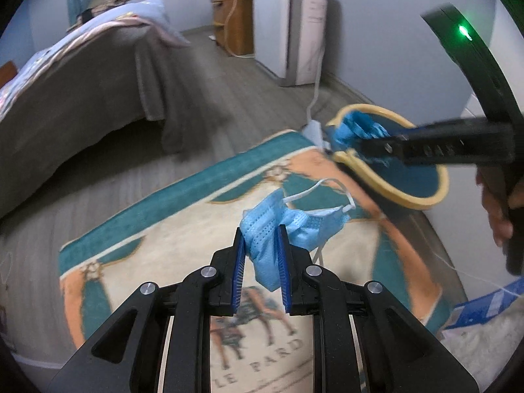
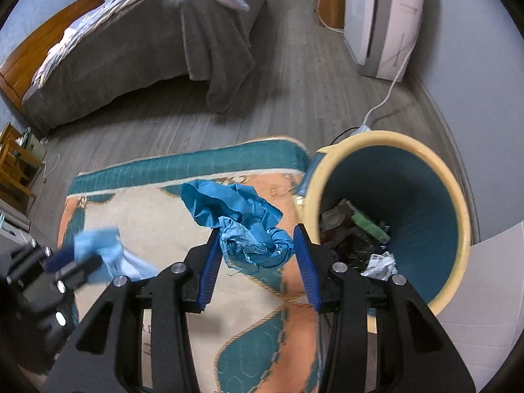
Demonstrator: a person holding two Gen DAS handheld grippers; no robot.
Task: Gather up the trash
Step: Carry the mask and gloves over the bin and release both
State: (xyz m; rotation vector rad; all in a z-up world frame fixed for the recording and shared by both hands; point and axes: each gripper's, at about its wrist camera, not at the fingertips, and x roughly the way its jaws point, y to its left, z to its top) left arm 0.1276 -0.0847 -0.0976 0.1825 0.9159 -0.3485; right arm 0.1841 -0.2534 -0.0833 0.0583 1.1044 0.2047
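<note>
Jaws on the left gripper (image 1: 261,234) are pinching a light blue face mask (image 1: 288,226), its white ear loops dangling, above the patterned rug (image 1: 183,229). Right gripper (image 2: 257,237) jaws are clamping a crumpled blue glove (image 2: 242,219), hanging just beside the rim of the teal trash bin (image 2: 425,177). Bin is sitting at the rug's edge, already holding crumpled wrappers and paper. Grey-covered bed (image 2: 147,49) is standing well apart.
</note>
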